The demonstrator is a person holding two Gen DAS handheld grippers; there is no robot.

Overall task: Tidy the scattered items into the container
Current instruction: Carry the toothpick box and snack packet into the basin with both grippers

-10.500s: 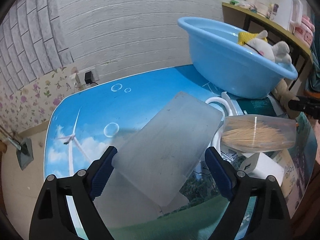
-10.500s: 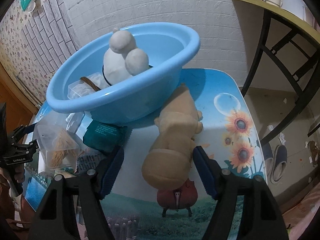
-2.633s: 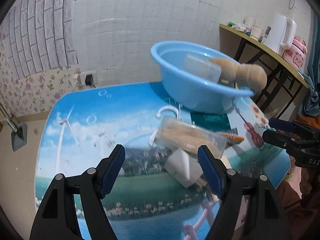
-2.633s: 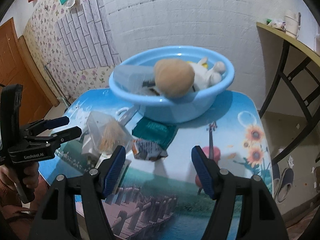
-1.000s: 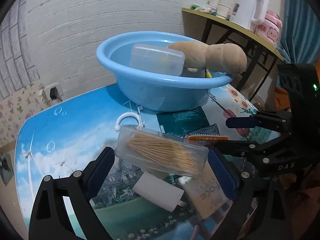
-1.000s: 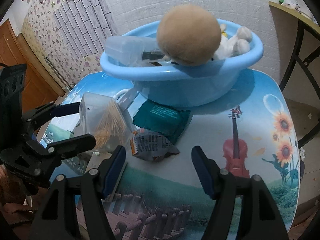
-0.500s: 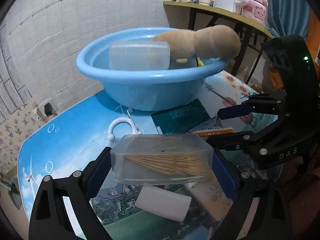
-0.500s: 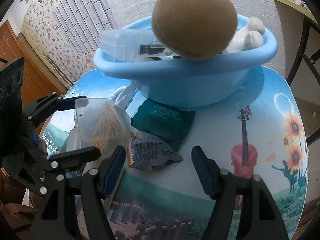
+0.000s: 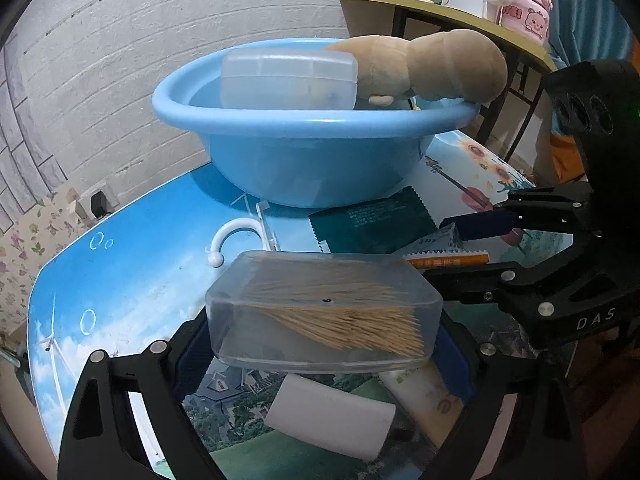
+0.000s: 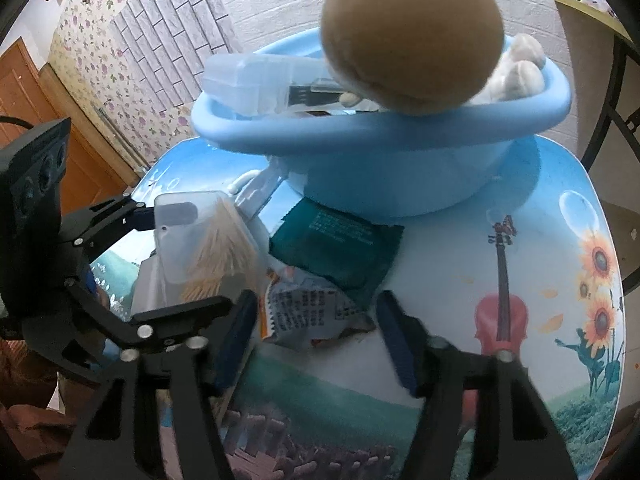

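Left gripper (image 9: 320,344) jaws clamp the toothpick box (image 9: 324,312); right gripper (image 10: 316,332) jaws, just closing, straddle the crumpled packet (image 10: 308,304) ungripped; next, finish closing, then carry both to the blue basin (image 9: 312,160)

The basin (image 9: 320,152) sits at the back of the table (image 9: 132,264), with a plush toy (image 9: 436,64) and storage box (image 9: 288,78) in it. Before it lie a hook (image 9: 236,236), a sachet (image 9: 376,222) and a snack packet (image 10: 308,304). The toothpick box (image 9: 324,316) sits over a tube (image 9: 424,392) and a 2nd, smaller box (image 9: 332,416).

Toothpick box (image 9: 324,314) lifted by left gripper (image 9: 320,344), right gripper (image 10: 316,316) fingers closing round snack packet (image 10: 308,304)
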